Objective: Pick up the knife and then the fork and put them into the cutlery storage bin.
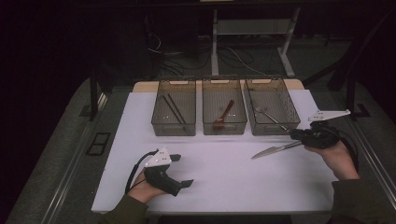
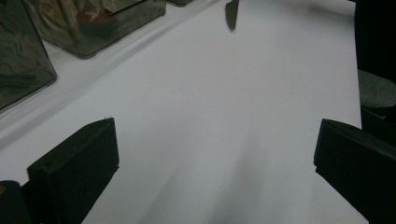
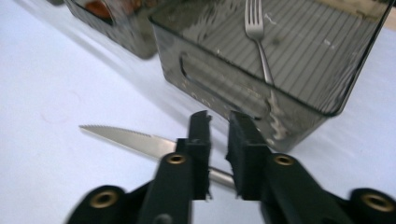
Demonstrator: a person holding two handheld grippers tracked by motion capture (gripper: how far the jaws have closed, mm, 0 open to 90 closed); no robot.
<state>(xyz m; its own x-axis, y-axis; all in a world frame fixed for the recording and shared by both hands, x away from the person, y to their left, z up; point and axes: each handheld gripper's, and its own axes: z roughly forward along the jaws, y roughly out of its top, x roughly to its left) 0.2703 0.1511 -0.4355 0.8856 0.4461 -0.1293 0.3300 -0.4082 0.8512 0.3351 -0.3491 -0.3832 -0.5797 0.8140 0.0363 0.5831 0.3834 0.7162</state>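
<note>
A steel knife (image 1: 275,150) with a serrated blade (image 3: 126,138) lies out to the left of my right gripper (image 1: 297,136), at the right of the white mat. The right gripper's jaws (image 3: 219,140) stand close together, and the knife's handle crosses the narrow gap between them, partly hidden behind the left jaw. My left gripper (image 1: 182,170) rests near the mat's front left, jaws wide apart (image 2: 215,172) with bare mat between them. The knife's tip (image 2: 231,14) shows far off in the left gripper view.
Three clear bins stand in a row at the back. The left bin (image 1: 173,128) holds dark chopsticks, the middle bin (image 1: 224,128) a brown spoon, the right bin (image 1: 273,128) a fork (image 3: 256,32). The right bin's near wall (image 3: 224,88) is just beyond the right jaws.
</note>
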